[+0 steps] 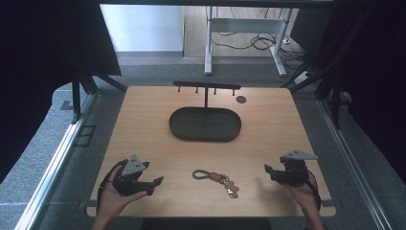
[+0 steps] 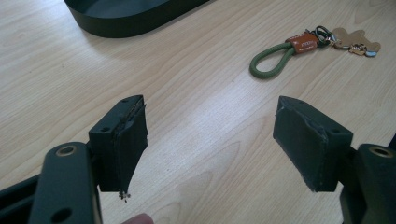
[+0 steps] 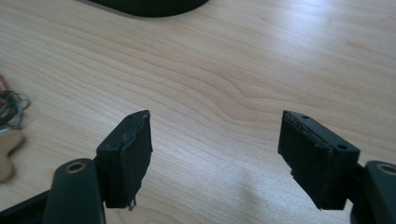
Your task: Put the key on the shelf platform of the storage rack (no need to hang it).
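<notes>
The left gripper (image 1: 152,183) and right gripper (image 1: 269,170) rest near the table (image 1: 143,124) front edge, each with jaws spread apart and empty; the keyring (image 1: 218,178) lies between them, well before the dark oval tray (image 1: 205,135)

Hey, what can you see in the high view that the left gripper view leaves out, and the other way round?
High view alone: the black hook rack behind the tray, the right gripper, both hands, and the floor around the table. Left gripper view alone: close detail of the left gripper with its jaws apart. Both: the wooden table, the dark oval tray and the green-looped keychain.
</notes>
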A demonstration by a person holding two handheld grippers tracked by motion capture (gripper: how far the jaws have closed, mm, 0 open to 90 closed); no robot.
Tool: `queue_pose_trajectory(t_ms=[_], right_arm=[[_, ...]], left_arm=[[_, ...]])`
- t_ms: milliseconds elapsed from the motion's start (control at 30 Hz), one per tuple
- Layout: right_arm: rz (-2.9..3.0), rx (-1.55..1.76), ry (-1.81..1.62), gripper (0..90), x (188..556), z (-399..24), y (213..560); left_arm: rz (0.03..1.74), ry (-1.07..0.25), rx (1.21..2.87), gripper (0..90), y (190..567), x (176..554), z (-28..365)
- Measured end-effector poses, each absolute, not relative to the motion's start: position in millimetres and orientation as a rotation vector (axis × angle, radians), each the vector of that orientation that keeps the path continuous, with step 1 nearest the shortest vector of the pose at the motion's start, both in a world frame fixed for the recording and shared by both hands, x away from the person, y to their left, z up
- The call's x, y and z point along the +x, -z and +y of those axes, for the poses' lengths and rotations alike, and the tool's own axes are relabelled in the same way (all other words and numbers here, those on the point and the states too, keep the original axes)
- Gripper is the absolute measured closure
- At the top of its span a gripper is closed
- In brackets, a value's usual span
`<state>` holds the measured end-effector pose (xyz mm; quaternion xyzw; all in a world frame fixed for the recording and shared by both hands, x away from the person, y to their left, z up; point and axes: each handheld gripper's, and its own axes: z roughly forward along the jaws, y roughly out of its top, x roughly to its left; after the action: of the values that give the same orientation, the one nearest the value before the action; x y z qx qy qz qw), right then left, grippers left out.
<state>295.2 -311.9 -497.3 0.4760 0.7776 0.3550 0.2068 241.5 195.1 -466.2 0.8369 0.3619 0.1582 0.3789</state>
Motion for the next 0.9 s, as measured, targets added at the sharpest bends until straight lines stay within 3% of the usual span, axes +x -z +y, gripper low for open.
queue_pose_trajectory(t_ms=[433, 900], right_arm=[[2.335, 1.208, -0.968, 35.8, 302.3, -300.1, 474.3], [2.555, 1.058, -0.837, 40.1, 317.0, -254.5, 440.5]], left_arm=[[0.931, -0.397, 2.137, 26.3, 466.4, 241.5, 194.4], [0.916, -0.363, 2.09, 26.3, 461.7, 238.4, 200.9]])
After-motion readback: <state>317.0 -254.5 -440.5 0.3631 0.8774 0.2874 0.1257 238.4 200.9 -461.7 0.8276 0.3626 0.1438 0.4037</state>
